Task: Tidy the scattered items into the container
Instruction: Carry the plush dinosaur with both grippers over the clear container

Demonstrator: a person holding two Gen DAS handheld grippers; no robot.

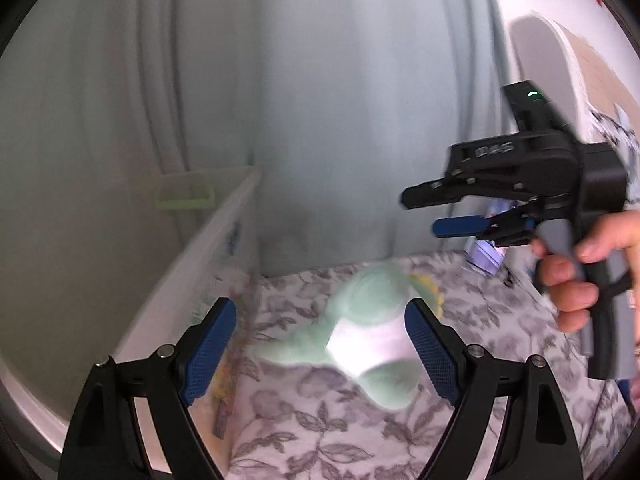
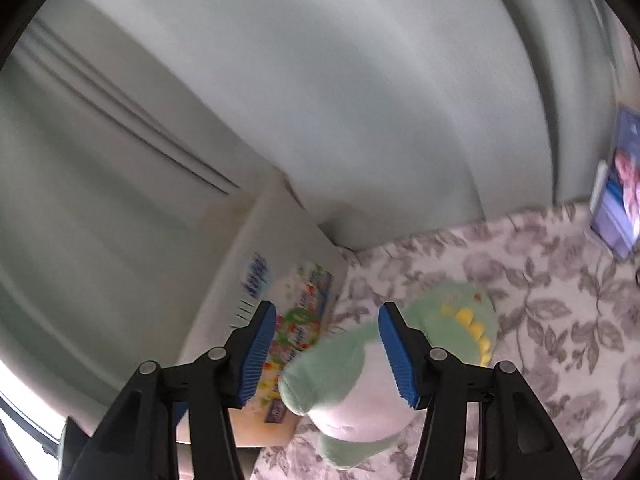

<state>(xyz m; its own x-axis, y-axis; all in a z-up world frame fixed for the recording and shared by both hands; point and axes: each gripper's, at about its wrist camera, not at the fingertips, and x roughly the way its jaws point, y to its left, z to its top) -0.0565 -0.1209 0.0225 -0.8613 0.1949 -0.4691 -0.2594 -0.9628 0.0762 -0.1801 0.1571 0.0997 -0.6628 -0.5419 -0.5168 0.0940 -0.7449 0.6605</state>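
A mint-green plush dinosaur with a white belly and yellow spikes lies on the floral bedsheet. My left gripper is open just above it, blue pads on either side. The plush also shows in the right wrist view, partly under my right gripper, which is open and holds nothing. A white box with a colourful print stands left of the toy; its wall rises beside my left finger. A hand holds the right gripper above the bed at the right.
Pale grey-green panels rise behind the bed. A purple-blue packet stands at the far right on the sheet. A light green frame shows behind the box. A pale headboard edge is at the upper right.
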